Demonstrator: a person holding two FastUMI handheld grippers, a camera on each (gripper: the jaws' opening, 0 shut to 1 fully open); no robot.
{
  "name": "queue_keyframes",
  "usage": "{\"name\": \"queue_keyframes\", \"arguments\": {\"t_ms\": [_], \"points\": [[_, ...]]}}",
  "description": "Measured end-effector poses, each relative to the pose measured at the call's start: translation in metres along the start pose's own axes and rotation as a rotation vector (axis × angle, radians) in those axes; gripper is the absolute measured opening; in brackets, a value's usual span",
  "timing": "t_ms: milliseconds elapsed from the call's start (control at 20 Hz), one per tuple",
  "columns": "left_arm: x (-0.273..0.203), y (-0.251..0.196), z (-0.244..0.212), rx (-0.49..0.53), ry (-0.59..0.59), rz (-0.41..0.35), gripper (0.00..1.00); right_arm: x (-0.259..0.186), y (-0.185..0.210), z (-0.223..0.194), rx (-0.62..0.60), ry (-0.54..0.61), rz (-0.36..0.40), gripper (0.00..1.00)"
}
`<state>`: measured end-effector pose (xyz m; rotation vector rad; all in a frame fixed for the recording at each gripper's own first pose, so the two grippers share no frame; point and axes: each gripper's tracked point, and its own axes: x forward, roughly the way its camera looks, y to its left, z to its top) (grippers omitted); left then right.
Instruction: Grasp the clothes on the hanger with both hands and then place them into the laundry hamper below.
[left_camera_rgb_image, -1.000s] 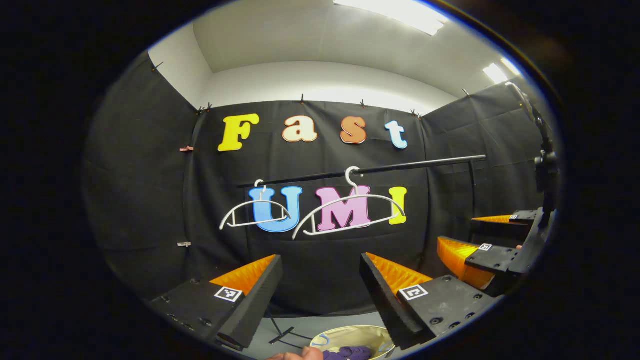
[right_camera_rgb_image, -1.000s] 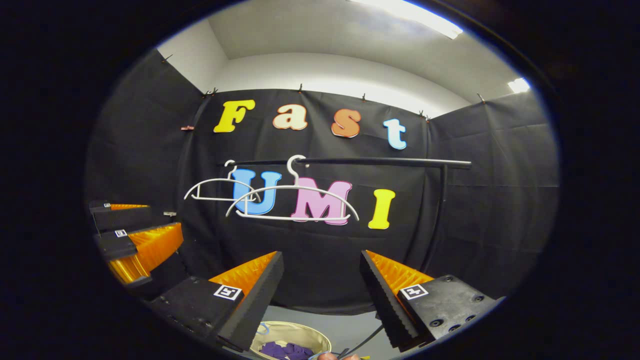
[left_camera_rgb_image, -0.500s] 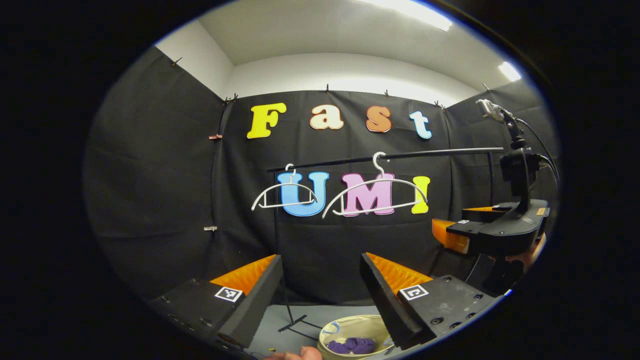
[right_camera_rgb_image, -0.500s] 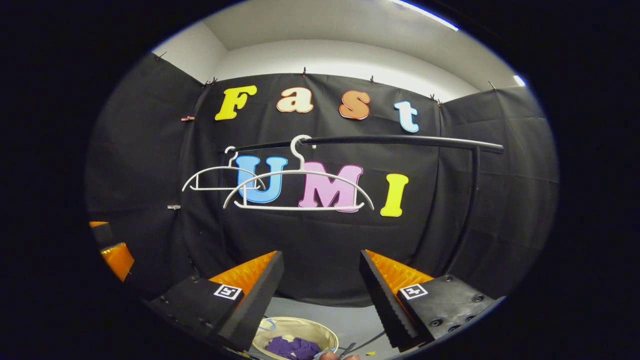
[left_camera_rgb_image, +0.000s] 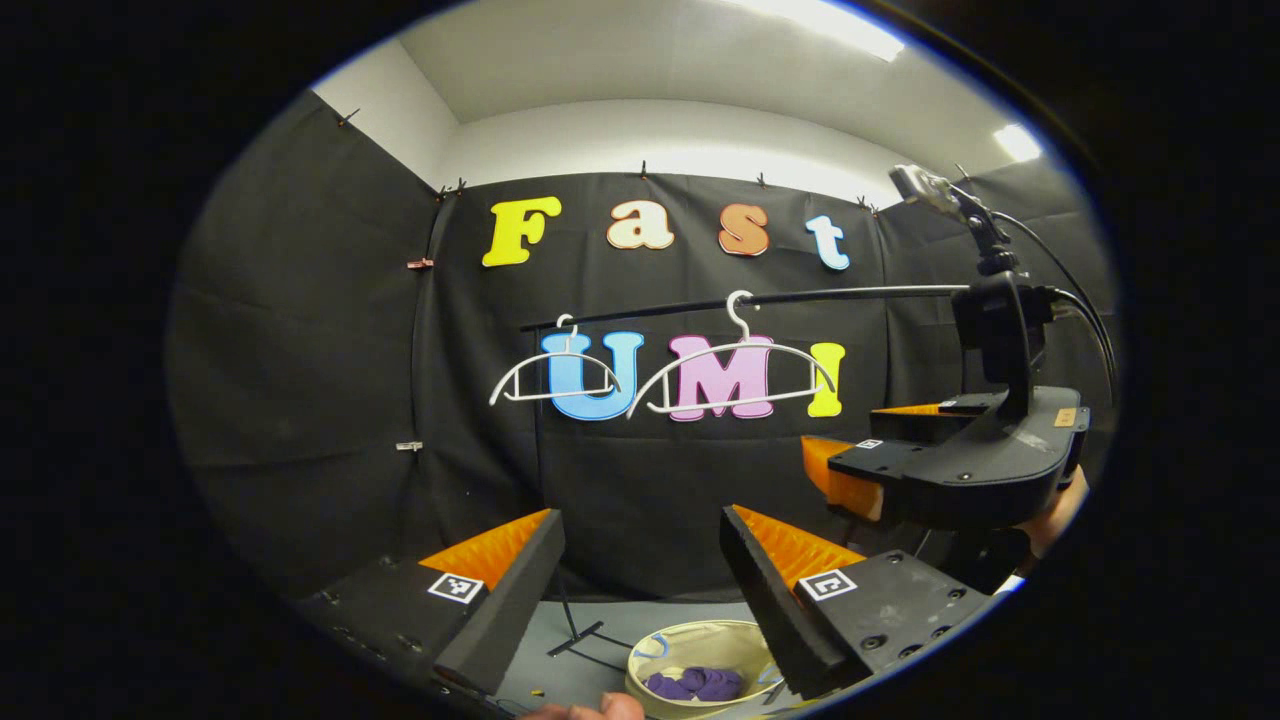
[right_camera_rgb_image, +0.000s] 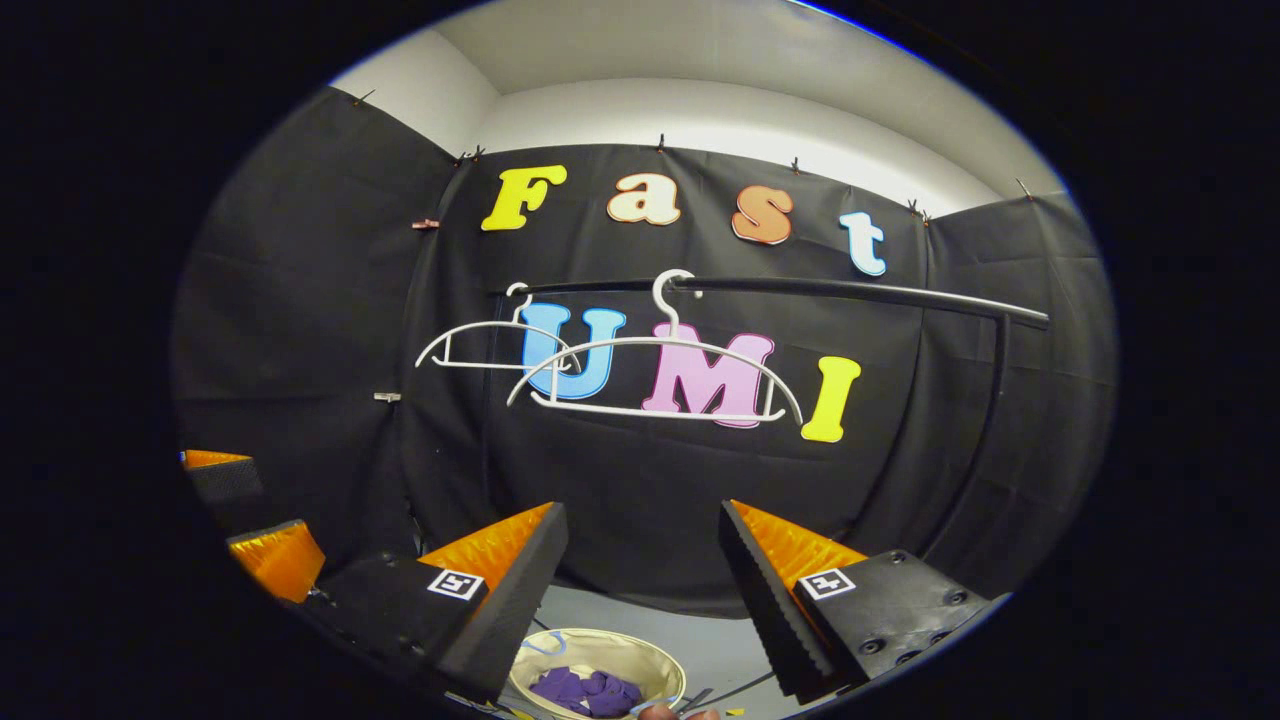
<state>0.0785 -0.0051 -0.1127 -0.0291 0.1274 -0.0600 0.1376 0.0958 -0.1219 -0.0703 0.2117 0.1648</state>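
Observation:
Two bare white hangers (left_camera_rgb_image: 733, 374) (right_camera_rgb_image: 655, 378) hang from a black rail (left_camera_rgb_image: 820, 294) (right_camera_rgb_image: 830, 290) against the booth wall. Purple clothes (left_camera_rgb_image: 695, 685) (right_camera_rgb_image: 585, 692) lie inside a round beige hamper (left_camera_rgb_image: 700, 640) (right_camera_rgb_image: 600, 645) on the floor below. My left gripper (left_camera_rgb_image: 640, 590) is open with nothing between its fingers, raised above the hamper. My right gripper (right_camera_rgb_image: 640, 590) is likewise open and holds nothing. In the left gripper view the right gripper (left_camera_rgb_image: 950, 465) shows at the right, held by a hand (left_camera_rgb_image: 1060, 510). In the right gripper view the left gripper's fingers (right_camera_rgb_image: 270, 555) show at the lower left.
The rail's stand has an upright post (right_camera_rgb_image: 985, 420) at the right and a foot (left_camera_rgb_image: 575, 635) on the grey floor beside the hamper. A fingertip (left_camera_rgb_image: 600, 708) shows at the bottom edge of the left gripper view.
Both grippers stayed open while their views shifted. The right gripper has come further into the left gripper view, and the hamper with the purple clothes shows more fully.

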Motion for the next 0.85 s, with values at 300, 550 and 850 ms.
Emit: {"name": "queue_keyframes", "arguments": {"t_ms": [300,550,850], "points": [[-0.005,-0.018,-0.013,-0.036,0.029,-0.026,0.99,0.001,-0.002,-0.004,-0.016,0.011,-0.001,0.98],[-0.006,-0.018,-0.016,-0.037,0.036,-0.031,0.99,-0.001,-0.006,-0.011,-0.013,0.028,-0.007,0.98],[-0.009,-0.014,-0.018,-0.051,0.045,-0.026,0.98,-0.006,-0.006,-0.019,-0.01,0.052,-0.006,0.98]]}}
